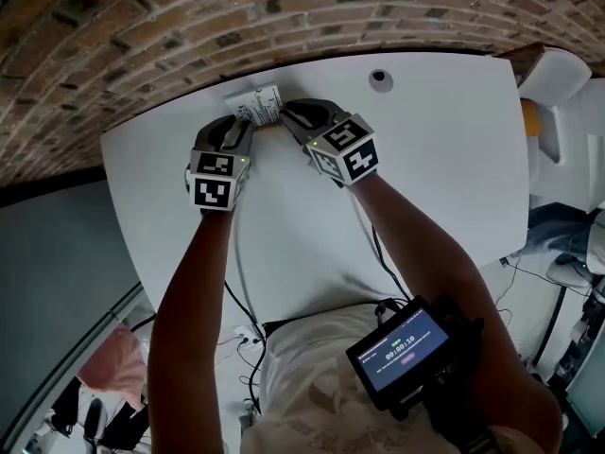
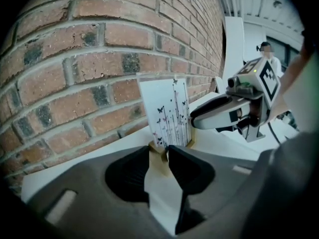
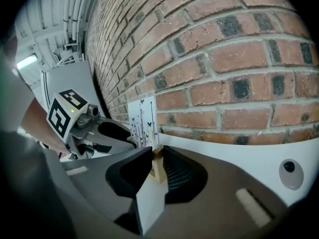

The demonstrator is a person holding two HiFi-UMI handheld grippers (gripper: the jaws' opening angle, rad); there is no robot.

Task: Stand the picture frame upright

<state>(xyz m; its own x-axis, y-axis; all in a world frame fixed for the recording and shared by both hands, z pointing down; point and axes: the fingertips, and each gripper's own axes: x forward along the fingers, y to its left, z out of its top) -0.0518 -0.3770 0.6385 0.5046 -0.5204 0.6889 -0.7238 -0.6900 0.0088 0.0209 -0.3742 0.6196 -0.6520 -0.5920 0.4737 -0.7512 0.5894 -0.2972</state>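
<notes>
Tabletop (image 1: 425,159): frame (image 1: 257,102) in left tool (image 1: 242,126), right tool (image 1: 295,116)

picture frame (image 1: 257,102): upright at the bench's (image 1: 444,159) far edge, before the brick wall (image 1: 189,26)
left tool (image 1: 241,123): on its left foot
right tool (image 1: 288,116): on its right foot

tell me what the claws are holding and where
The picture frame, by both: left claw pinches one end of its wooden bottom edge, right claw the other end.
</notes>
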